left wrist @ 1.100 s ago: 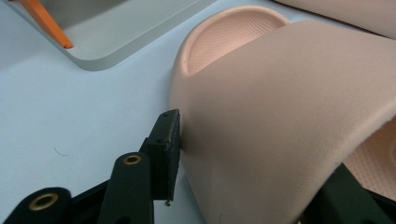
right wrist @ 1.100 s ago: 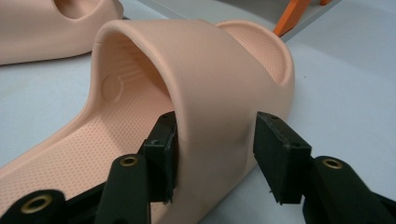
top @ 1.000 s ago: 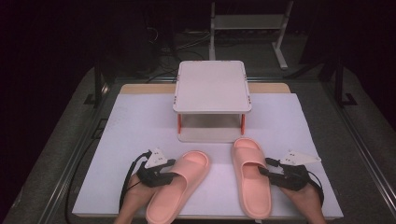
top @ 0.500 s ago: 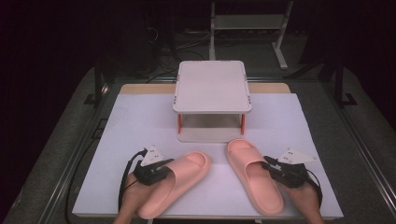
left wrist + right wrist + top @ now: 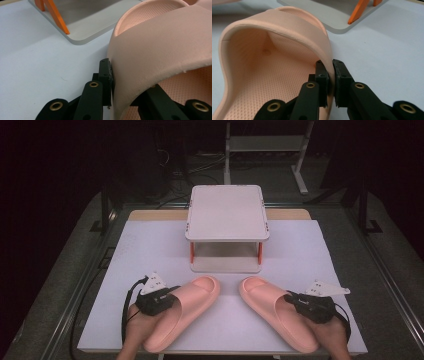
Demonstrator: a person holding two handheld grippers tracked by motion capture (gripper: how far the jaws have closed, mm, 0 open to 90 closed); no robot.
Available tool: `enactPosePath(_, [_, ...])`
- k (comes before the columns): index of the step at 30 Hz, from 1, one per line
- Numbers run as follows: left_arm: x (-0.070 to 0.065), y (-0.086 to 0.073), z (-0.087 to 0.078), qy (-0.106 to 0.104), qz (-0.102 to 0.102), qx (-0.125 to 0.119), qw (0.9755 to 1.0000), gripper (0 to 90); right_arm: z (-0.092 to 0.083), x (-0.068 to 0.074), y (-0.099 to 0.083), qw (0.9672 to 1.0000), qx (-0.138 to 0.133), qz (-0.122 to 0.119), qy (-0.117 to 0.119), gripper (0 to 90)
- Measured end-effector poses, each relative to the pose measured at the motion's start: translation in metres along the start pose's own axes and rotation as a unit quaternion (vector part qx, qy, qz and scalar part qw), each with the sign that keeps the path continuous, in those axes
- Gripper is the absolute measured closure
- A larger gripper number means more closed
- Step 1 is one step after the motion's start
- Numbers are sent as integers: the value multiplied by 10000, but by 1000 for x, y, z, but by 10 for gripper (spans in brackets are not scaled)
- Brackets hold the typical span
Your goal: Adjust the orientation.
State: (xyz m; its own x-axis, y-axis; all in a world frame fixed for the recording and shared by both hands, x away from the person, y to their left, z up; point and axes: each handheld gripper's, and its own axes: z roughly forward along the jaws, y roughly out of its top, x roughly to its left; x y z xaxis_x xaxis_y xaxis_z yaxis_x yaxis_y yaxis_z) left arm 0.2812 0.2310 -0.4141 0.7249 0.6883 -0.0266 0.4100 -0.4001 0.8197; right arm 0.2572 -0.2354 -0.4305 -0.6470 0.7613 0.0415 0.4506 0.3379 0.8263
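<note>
Item 1, left slipper (image 5: 182, 312): pink slide sandal, sole down on the white table cover (image 5: 150, 250), in the near-left part of the table. I have its strap wall pinched in my left gripper (image 5: 161, 301). In the left gripper view the outer pad (image 5: 107, 75) sits flat against the outside of the strap and the other jaw goes inside under the strap, so the jaws are clenched on the strap's outer side. They have just finished closing with the strap between them. Long axis runs diagonally: toe toward the middle of the table and the far edge, heel toward the near-left corner.

Item 2, right slipper (image 5: 272, 315): matching pink slide, sole down, near-right part of the table. My right gripper (image 5: 307, 306) grips the outer edge of its strap. The right gripper view shows both pads (image 5: 342, 72) pressing the thin strap wall from either side, having just closed on it. Long axis mirrors the first: toe toward the table's middle and far edge, heel toward the near-right corner. The two toes lie near each other but apart.

Item 3, small rack (image 5: 227, 212): grey two-tier stand with orange legs, at the middle of the table toward the far edge, just beyond both toes.
</note>
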Motion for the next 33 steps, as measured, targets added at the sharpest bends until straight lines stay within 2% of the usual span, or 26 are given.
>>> enactPosePath(6, [2,3,-8,17,-21,-68,10000,782,-9,4,1,9994,-239,124,202,832])
enactPosePath(11, [5,4,-13,31,-27,-100,9999,783,-12,6,3,9988,-328,146,319,832])
enactPosePath(20, [8,4,-17,57,-59,-135,9999,783,-14,9,5,9987,-305,123,393,832])
enactPosePath(30, [10,3,-22,79,-91,-166,9998,782,-20,11,12,9978,-424,147,482,832])
enactPosePath(33, [11,6,-26,5,-142,-169,9998,784,-22,11,16,9976,-476,129,489,831])
